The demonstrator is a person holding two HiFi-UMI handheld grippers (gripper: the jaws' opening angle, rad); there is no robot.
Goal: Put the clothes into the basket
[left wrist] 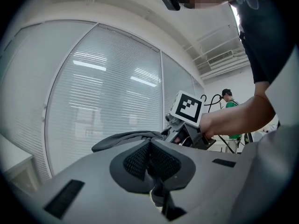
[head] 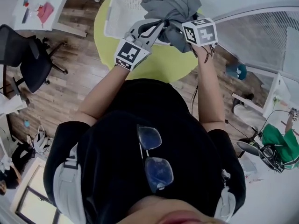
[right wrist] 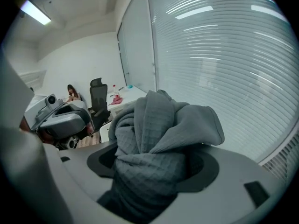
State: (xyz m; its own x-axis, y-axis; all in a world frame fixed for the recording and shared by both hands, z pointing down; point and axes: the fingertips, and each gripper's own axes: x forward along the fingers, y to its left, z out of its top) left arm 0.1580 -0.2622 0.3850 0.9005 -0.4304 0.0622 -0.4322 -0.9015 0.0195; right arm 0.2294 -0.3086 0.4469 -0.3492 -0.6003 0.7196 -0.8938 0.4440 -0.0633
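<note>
Wood floor [head: 79, 83] all round, with a black chair [head: 28, 59] off to the left and blinds [head: 252, 36] along the right. The round yellow-green bench [head: 173, 62] sits just ahead of the person. On its far left part is a white basket [head: 117, 17]. The grey cloth [head: 170, 6] isn't in it, it's bunched up in the air by the basket's right rim. The right hand-held gripper [right wrist: 149, 176] is clamped on a thick wad of it, and the left hand-held gripper [left wrist: 150, 160] is pinched tight on a thin fold.
</note>
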